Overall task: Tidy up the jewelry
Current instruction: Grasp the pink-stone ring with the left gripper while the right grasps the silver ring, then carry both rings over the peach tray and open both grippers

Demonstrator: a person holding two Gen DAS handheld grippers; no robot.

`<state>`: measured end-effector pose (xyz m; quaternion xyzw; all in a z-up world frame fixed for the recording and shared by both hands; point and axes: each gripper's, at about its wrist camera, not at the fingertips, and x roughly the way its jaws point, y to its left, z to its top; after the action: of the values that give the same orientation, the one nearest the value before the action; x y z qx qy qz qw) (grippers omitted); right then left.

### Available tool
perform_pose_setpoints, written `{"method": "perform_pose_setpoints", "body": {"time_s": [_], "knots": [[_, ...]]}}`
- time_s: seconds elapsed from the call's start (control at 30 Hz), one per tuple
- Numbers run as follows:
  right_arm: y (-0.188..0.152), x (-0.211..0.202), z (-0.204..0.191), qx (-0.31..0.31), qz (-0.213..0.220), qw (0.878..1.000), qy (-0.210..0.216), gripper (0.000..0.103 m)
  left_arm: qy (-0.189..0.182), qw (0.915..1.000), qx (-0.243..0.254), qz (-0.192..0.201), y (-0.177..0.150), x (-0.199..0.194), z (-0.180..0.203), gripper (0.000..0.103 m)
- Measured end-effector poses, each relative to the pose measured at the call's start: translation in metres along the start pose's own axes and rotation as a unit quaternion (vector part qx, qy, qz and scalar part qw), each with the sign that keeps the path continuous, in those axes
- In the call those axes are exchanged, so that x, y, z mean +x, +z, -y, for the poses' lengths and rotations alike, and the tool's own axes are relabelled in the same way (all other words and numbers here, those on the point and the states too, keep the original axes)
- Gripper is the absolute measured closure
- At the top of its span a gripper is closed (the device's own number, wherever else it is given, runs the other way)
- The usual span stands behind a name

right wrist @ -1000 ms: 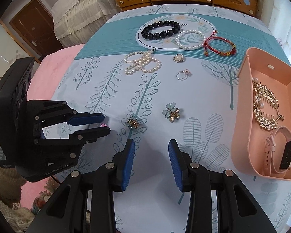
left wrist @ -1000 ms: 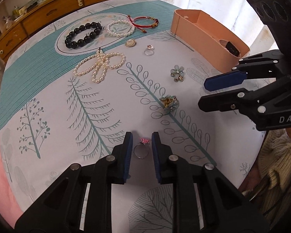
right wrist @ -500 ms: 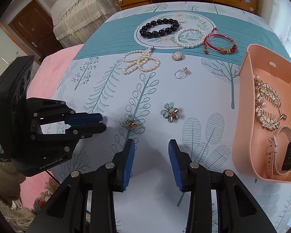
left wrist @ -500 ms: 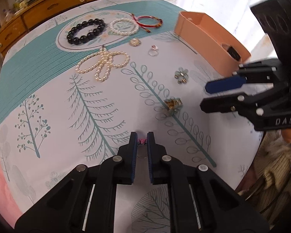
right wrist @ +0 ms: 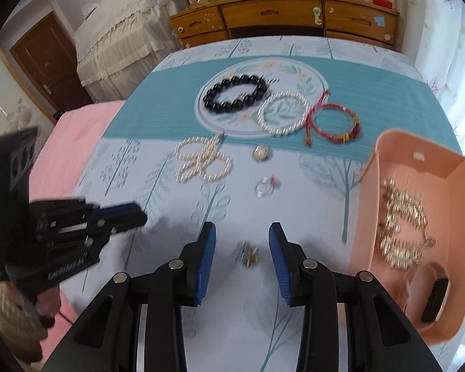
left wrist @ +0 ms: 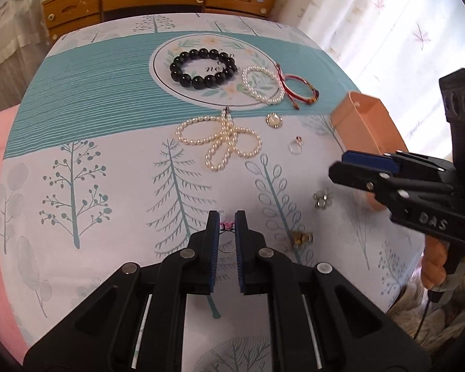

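My left gripper (left wrist: 227, 221) is shut on a silver ring with a pink stone (left wrist: 227, 225) and holds it above the tablecloth. My right gripper (right wrist: 242, 235) is open, with a flower brooch (right wrist: 247, 254) on the cloth between its fingers. The left gripper also shows at the left of the right wrist view (right wrist: 121, 214). A pink tray (right wrist: 418, 282) at the right holds a gold hair comb (right wrist: 401, 226) and a watch (right wrist: 434, 297). A black bead bracelet (left wrist: 204, 68), a white pearl bracelet (left wrist: 263, 85), a red cord bracelet (left wrist: 299, 90), a pearl necklace (left wrist: 221, 142), a round brooch (left wrist: 274, 120) and another ring (left wrist: 295, 146) lie further back.
A gold clip (left wrist: 301, 237) and the flower brooch (left wrist: 322, 200) lie right of my left gripper. A wooden drawer chest (right wrist: 282, 18) stands behind the table. A pink cover (right wrist: 74, 130) borders the table's left side. Curtains hang at the right.
The left gripper closed on the pink-stone ring and lifted it, turning its view left. The right gripper moved forward over the flower brooch and stayed open.
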<state>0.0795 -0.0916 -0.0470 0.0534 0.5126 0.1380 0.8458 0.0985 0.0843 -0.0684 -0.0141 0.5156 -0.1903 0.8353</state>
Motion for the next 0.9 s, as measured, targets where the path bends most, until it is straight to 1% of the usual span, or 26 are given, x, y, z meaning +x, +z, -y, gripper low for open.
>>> {"method": "perform_pose_setpoints", "body": {"time_s": [0.1,0.2,0.43,0.63,0.73,0.83,0.9], "knots": [[0.017,0.011,0.009,0.019,-0.003,1.0,0.006,0.072,-0.009,0.9998,-0.017,0.002,0.003,0.003,-0.003,0.096],[0.029,0.025,0.018,0.038,-0.014,0.999,0.005,0.073,-0.016,0.9995,-0.027,-0.001,0.003,0.007,-0.005,0.096],[0.032,0.051,0.024,0.053,-0.028,0.998,0.004,0.074,-0.024,0.999,-0.037,-0.006,0.0,0.01,-0.011,0.096],[0.038,0.058,0.021,0.045,-0.016,0.999,-0.003,0.075,-0.032,0.9987,-0.04,-0.004,0.0,0.012,-0.014,0.096],[0.043,0.062,0.018,0.036,-0.011,0.999,-0.012,0.079,-0.036,0.9984,-0.043,-0.003,0.001,0.012,-0.014,0.096],[0.046,0.066,0.013,0.018,-0.006,0.999,-0.032,0.088,-0.038,0.9983,-0.045,-0.003,0.001,0.012,-0.016,0.096],[0.047,0.067,0.008,0.005,-0.003,0.999,-0.045,0.089,-0.039,0.9982,-0.045,-0.002,0.001,0.013,-0.016,0.096]]}}
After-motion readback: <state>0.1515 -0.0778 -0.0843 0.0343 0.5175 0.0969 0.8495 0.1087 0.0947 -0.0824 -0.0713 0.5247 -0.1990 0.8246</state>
